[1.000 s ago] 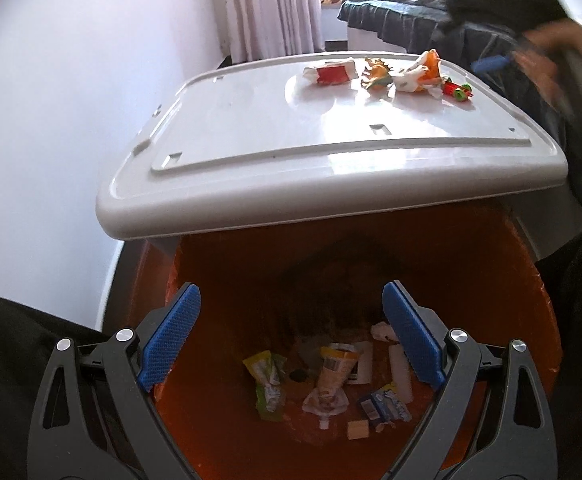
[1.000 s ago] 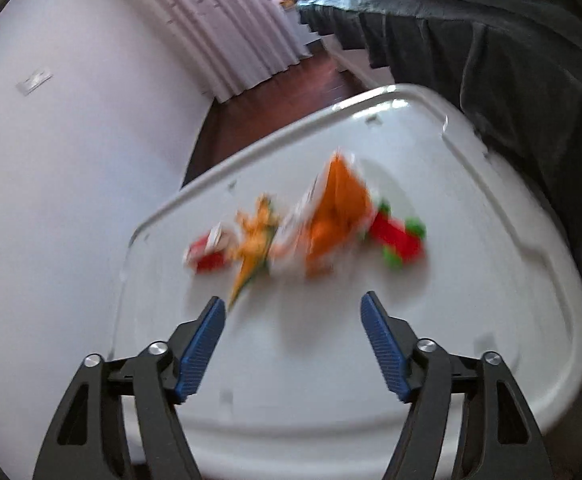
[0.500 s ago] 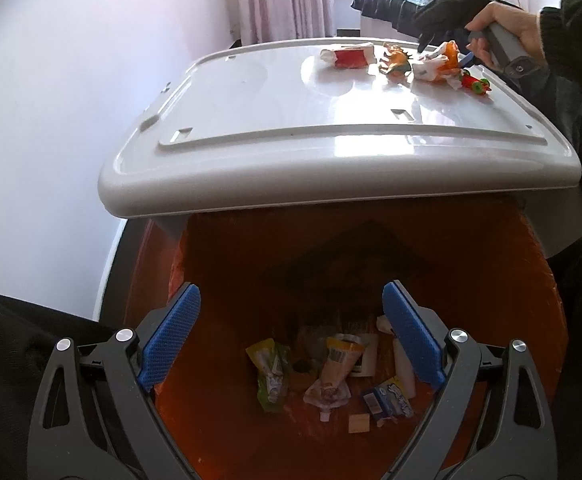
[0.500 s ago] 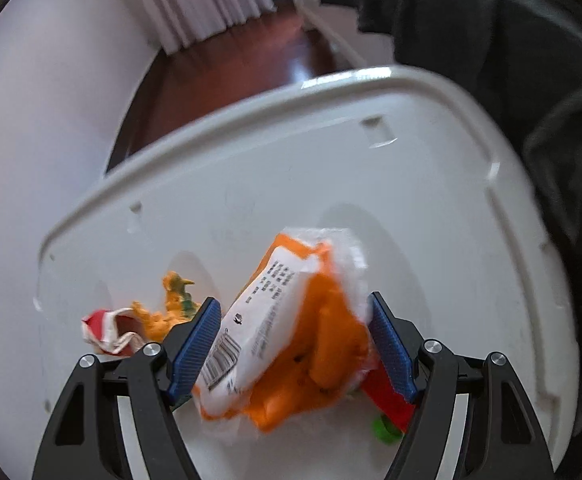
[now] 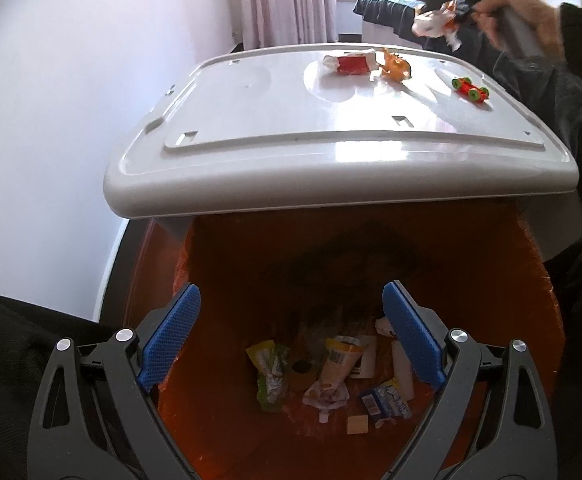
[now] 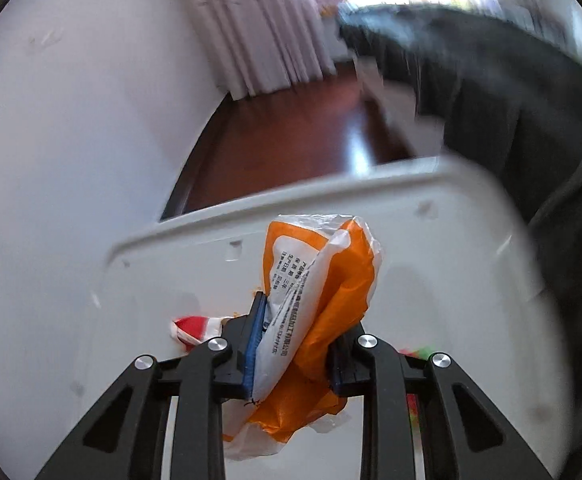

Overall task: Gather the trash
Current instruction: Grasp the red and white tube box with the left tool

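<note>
The crumpled orange-and-white plastic wrapper (image 6: 315,304) is pinched between the right gripper (image 6: 295,344) fingers, long axis running up along them, held above the white plastic lid's (image 5: 251,120) far right corner. The orange-lined bin (image 5: 491,280) lies nearer, under the left gripper (image 5: 291,340), jaws spread and empty.
</note>
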### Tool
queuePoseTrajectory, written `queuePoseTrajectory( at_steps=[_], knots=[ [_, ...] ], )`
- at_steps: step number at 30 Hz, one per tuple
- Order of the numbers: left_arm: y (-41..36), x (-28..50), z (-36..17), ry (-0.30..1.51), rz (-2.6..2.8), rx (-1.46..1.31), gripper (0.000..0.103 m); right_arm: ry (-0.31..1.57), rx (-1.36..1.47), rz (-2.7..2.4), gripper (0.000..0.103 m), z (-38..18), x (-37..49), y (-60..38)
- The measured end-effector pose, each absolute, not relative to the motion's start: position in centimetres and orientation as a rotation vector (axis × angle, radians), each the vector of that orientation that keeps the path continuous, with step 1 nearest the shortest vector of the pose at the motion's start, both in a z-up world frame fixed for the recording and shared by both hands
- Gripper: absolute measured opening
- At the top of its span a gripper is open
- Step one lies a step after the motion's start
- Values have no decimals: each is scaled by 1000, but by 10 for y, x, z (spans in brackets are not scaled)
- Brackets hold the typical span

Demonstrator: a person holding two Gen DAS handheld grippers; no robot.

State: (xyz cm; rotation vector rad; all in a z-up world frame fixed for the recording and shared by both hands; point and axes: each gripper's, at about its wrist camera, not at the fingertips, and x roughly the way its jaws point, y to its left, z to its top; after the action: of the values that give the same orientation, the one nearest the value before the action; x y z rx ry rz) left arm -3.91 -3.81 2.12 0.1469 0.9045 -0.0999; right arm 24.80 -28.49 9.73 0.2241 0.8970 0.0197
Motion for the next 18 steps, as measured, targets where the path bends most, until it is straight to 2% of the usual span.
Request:
queuePoseTrajectory(
  at_steps=[1, 3, 6, 8, 13, 18],
  knots=[
    [-39, -40, 21, 906, -104, 145, 90, 880, 228, 73, 26, 107, 235, -284],
    [-40, -40, 21, 909, -112, 144, 90, 846, 461, 200, 26, 117, 210, -299],
    [-41, -40, 24, 902, -124, 144, 90, 783, 410, 87, 26, 131, 160, -306],
    [-43, -36, 29, 901, -132, 151, 90, 765, 475, 161, 26, 124, 130, -303],
    [-55, 2, 56, 885, -223, 203, 90, 856, 214, 117, 27, 95, 103, -266],
    [-60, 70, 70, 879, -239, 207, 90, 816, 15, 105, 28, 100, 100, -245]
  ],
)
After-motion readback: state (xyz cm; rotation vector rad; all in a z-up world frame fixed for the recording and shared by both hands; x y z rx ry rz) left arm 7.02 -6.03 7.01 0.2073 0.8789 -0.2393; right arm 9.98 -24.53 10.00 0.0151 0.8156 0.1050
